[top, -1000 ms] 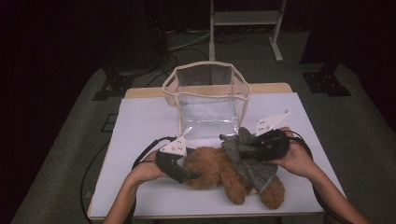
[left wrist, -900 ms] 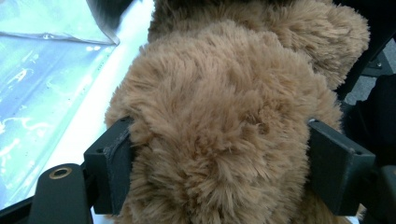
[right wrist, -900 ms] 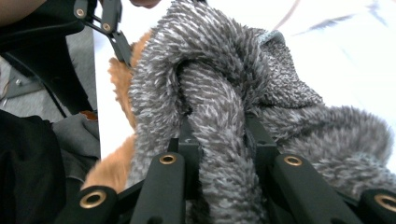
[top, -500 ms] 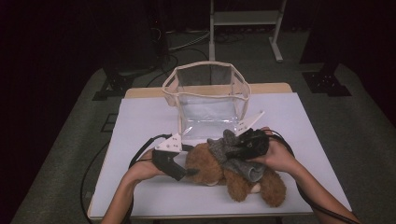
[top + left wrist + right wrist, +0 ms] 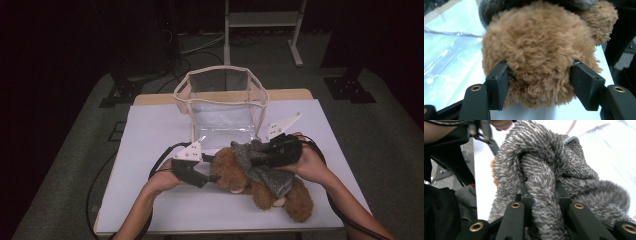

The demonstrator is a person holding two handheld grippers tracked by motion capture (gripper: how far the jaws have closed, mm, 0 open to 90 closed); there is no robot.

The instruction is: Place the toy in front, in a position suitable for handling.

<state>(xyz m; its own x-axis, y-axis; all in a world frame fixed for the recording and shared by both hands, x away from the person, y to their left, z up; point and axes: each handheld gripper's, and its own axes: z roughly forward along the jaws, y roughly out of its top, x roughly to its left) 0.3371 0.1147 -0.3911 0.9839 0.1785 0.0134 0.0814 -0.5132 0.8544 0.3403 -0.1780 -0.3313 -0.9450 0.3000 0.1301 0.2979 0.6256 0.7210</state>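
Observation:
A brown teddy bear (image 5: 295, 200) lies on the white table (image 5: 150, 140) near the front edge, head to the left. In the left gripper view its furry head (image 5: 539, 50) sits between my jaws. My left gripper (image 5: 212, 177) has just been closing, and its pads (image 5: 497, 87) now press into the fur from both sides. A grey knit garment (image 5: 260, 170) is bunched over the bear's shoulders. My right gripper (image 5: 255, 160) is shut on a thick fold of that garment (image 5: 541, 170), pinched between its jaws (image 5: 544, 195).
A clear soft-sided box (image 5: 222, 100) with a cream rim stands open just behind the bear at the table's middle. Cables trail from both grippers across the table. A metal stand (image 5: 260, 20) is on the dark floor beyond the far edge.
The right gripper swung left with the grey garment over the bear, then came back slightly right. The left hand stayed at the bear's head.

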